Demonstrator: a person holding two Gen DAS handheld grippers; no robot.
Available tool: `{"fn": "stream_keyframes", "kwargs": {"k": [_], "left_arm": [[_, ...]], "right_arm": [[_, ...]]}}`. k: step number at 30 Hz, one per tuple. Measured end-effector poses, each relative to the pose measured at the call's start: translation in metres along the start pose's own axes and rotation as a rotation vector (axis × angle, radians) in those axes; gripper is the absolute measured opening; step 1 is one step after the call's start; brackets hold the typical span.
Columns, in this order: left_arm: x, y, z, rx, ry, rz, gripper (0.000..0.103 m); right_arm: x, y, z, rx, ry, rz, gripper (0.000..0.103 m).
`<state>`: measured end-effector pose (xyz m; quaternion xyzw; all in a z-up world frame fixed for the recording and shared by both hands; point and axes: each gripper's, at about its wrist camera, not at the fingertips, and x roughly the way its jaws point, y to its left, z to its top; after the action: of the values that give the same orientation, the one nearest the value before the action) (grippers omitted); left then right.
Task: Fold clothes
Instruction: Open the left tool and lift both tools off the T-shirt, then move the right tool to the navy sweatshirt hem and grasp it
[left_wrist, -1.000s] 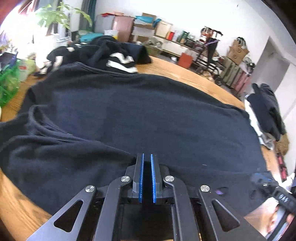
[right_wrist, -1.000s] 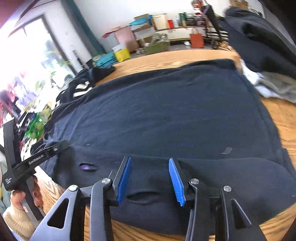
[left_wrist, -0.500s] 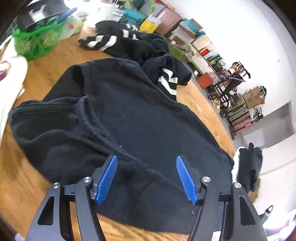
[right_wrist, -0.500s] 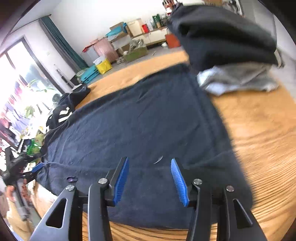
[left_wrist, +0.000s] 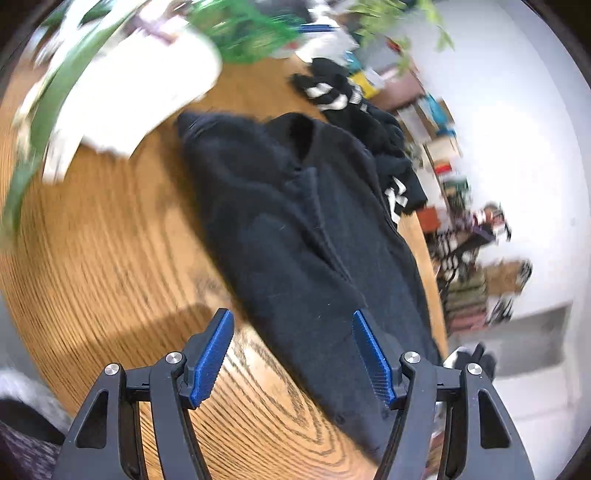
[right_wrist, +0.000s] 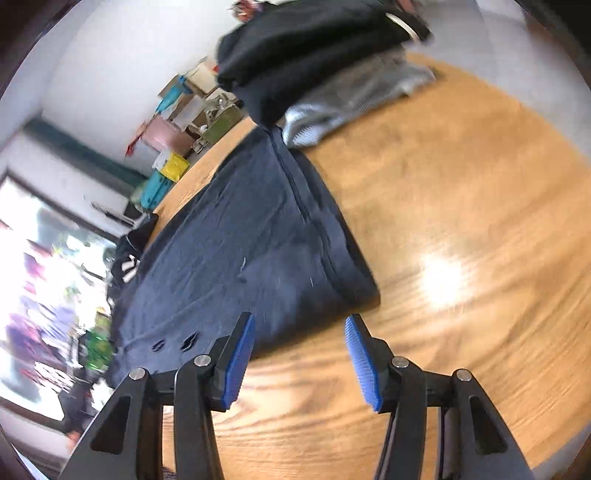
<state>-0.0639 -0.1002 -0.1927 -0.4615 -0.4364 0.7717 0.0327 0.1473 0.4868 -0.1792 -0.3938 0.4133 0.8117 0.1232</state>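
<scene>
Jaws, left: the left gripper (left_wrist: 291, 354) has its black arms spread, ribbed blue pads apart, nothing clamped; they have just been opening. The near edge of the garment lies under the gap, nearer the right-hand pad.
Jaws, right: the right gripper (right_wrist: 299, 360) also stands apart and empty after opening a little; bare wood shows between its pads, with the garment's corner just beyond the left-hand one.
Task garment: a dark navy, soft knit garment (left_wrist: 303, 236) lies flat on the table, folded into a long band with a doubled layer and a raised seam running along it.
Garment surface: matte, slightly fuzzy, flecked with pale lint; in the right wrist view (right_wrist: 236, 251) a stitched seam runs lengthwise and two small slits sit near the close edge.
Table: a warm oak-coloured wooden table (left_wrist: 110, 258) with bold wavy grain, smooth, catching a bright glare patch in the right wrist view.
Other clothes: a black garment with white stripes (left_wrist: 354, 110), crumpled, touches the far end of the navy one.
Pile: a stack of black fabric over grey ribbed cloth (right_wrist: 332, 74) rests on the table at the navy garment's far corner.
White cloth: a blurred white sheet (left_wrist: 140, 88) lies on the table, apart from the garment.
</scene>
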Motion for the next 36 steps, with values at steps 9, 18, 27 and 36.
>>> {"fn": "stream_keyframes", "kwargs": {"k": [9, 18, 27, 36], "left_arm": [[0.009, -0.006, -0.003, -0.004, -0.072, 0.015, 0.068], [0.008, -0.01, -0.011, -0.007, -0.061, 0.019, 0.068], [0.046, -0.132, -0.115, 0.502, 0.279, -0.159, 0.068], [0.068, -0.146, -0.16, 0.327, 0.222, -0.16, 0.068]], "right_arm": [[0.006, -0.001, -0.015, 0.038, -0.007, 0.011, 0.056], [0.011, 0.031, -0.019, -0.098, 0.017, -0.044, 0.059], [0.005, -0.006, -0.016, 0.102, -0.025, -0.042, 0.06], [0.015, -0.008, 0.0, 0.254, -0.11, -0.064, 0.059]]}}
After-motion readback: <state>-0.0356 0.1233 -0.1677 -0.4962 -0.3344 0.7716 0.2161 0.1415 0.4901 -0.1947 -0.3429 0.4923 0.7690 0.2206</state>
